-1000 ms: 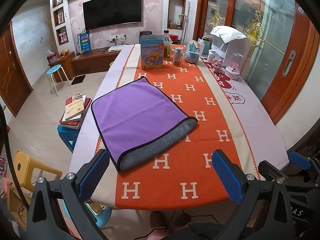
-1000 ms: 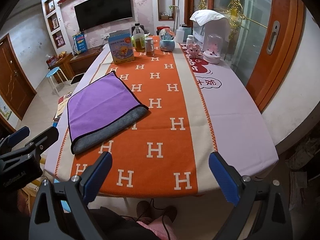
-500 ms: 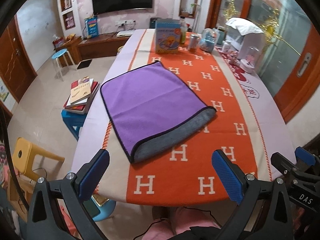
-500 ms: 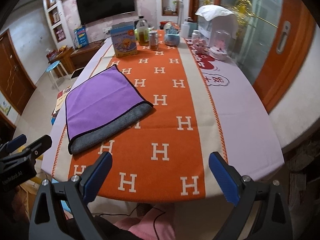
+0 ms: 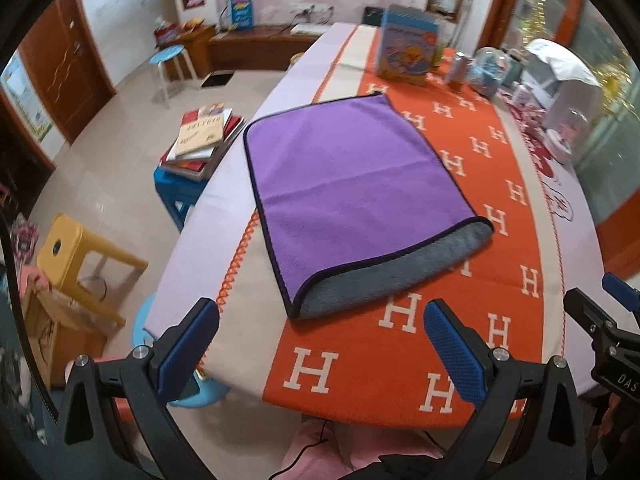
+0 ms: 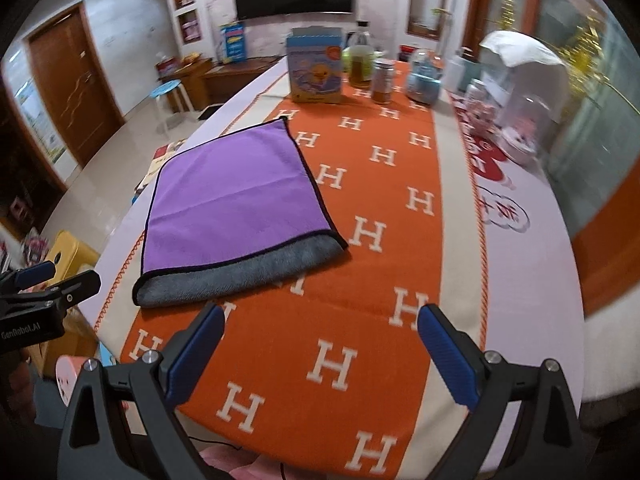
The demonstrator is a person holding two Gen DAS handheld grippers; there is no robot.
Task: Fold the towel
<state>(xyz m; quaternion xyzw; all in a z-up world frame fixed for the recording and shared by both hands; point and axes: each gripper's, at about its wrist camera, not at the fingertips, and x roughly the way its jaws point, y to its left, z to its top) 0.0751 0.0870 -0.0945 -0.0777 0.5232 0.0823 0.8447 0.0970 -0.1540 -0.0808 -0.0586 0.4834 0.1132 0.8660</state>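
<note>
A purple towel (image 5: 348, 184) lies flat on the orange tablecloth, folded once, with its grey underside showing along the near edge (image 5: 384, 284). It also shows in the right wrist view (image 6: 236, 204). My left gripper (image 5: 320, 344) is open and empty, just short of the towel's near edge. My right gripper (image 6: 320, 352) is open and empty over the cloth, nearer than and right of the towel. The left gripper's body shows at the left edge of the right wrist view (image 6: 44, 292).
A blue box (image 6: 316, 66), bottle (image 6: 362, 60), jar (image 6: 382, 80) and white appliance (image 6: 524, 76) stand at the table's far end. Left of the table, below it, are a stack of books (image 5: 200, 136), a yellow stool (image 5: 76, 252) and a blue stool (image 5: 168, 58).
Both grippers have moved forward and lower toward the table; the towel looks larger and closer. The towel itself has not moved. Both grippers stayed open.
</note>
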